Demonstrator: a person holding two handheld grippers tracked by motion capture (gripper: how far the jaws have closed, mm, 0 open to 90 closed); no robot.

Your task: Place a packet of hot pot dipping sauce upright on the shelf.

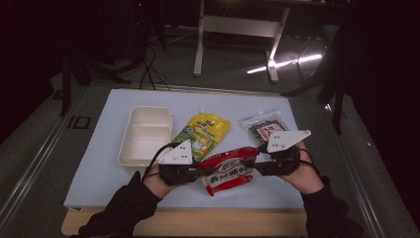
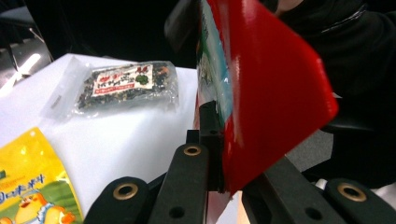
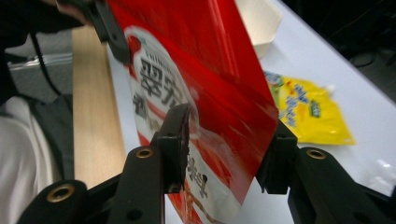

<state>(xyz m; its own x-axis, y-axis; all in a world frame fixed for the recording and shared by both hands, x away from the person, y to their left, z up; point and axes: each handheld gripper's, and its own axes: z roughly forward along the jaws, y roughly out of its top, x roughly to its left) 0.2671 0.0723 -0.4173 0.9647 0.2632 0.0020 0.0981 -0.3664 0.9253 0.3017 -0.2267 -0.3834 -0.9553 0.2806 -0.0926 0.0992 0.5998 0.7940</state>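
- Holding red packet point(image 1: 229, 170) above tabletop point(image 1: 99, 168), long axis running 9-to-3 between claws.
- Left claw point(image 1: 199, 173) is clamping its 9 o'clock edge.
- Right claw point(image 1: 257, 161) is straddling the 3 o'clock edge, jaws apart.

— What's that person wearing?
— Black long sleeves point(image 1: 124, 206). Each matte black two-jaw gripper, left point(image 1: 197, 174) and right point(image 1: 257, 166), has a grey three-cornered plate point(image 1: 178, 153), brass-ringed screw holes point(image 2: 192, 150), and a thin black trailing cable point(image 1: 157, 154).

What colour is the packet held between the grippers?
Red packet with a white label panel, clearest in the right gripper view.
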